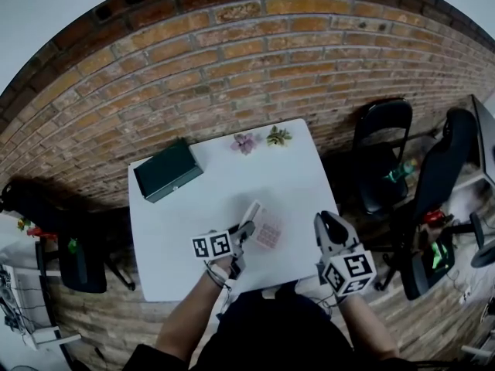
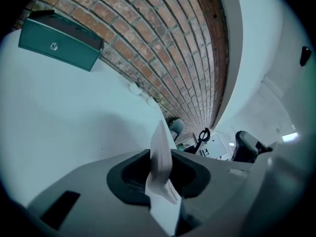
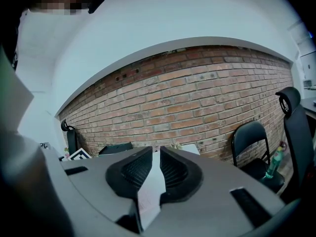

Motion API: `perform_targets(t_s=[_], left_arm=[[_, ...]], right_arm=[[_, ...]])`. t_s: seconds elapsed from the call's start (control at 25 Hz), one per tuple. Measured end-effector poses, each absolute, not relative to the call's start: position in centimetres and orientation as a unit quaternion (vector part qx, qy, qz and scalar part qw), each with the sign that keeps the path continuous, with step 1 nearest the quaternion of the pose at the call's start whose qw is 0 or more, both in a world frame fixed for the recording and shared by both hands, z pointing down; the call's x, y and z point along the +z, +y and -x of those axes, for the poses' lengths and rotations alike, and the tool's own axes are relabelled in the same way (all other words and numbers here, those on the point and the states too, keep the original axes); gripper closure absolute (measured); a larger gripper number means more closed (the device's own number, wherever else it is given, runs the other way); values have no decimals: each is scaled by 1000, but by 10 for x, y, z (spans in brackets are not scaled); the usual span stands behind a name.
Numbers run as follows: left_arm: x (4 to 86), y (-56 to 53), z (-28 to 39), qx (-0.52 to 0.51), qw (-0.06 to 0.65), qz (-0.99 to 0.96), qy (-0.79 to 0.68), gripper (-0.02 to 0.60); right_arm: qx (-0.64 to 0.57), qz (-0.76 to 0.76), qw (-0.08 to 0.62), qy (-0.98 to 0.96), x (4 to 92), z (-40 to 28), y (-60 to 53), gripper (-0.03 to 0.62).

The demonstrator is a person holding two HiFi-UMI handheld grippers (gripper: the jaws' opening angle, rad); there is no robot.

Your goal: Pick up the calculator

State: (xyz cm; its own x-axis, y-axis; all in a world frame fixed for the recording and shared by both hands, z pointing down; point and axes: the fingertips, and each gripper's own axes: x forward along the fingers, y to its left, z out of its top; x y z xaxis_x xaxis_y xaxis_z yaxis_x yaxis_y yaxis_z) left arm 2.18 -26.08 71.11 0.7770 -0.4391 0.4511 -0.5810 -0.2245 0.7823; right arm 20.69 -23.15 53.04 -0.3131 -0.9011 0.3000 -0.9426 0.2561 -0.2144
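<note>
Calculator (image 1: 267, 229): pink-keyed; found at about 4 o'clock from the middle of the white table (image 1: 174, 242); tilted, with its 9 o'clock edge raised. Whether the opposite edge is touching the table cannot be told.
Left gripper (image 2: 160, 158): clamped on the calculator, which is seen edge-on as a thin pale slab pinched between the two dark pads and sticking out past them.
Right gripper (image 3: 156, 163): held just off the table's edge, at 3 o'clock from the calculator and apart from it; the jaws are drawn nearly together with only a narrow slit left, and nothing is gripped between them.
Green box (image 1: 168, 170): laid flat near the table's 10 o'clock corner, well apart from the calculator.
Two small flowers (image 1: 244, 142): placed side by side at the table's 12 o'clock edge.
Black chair (image 1: 383, 153): set at 2 o'clock from the table.
Brick wall (image 1: 232, 60): seen behind the table at 12 o'clock.
</note>
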Motion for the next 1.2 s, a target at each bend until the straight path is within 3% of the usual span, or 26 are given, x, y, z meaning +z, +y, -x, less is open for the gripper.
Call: perform_targets(t_s=[1.2], left_arm=[[499, -297, 24, -180, 474, -795, -333, 495]], right_arm=[[92, -563, 8, -821, 435, -181, -271, 565]])
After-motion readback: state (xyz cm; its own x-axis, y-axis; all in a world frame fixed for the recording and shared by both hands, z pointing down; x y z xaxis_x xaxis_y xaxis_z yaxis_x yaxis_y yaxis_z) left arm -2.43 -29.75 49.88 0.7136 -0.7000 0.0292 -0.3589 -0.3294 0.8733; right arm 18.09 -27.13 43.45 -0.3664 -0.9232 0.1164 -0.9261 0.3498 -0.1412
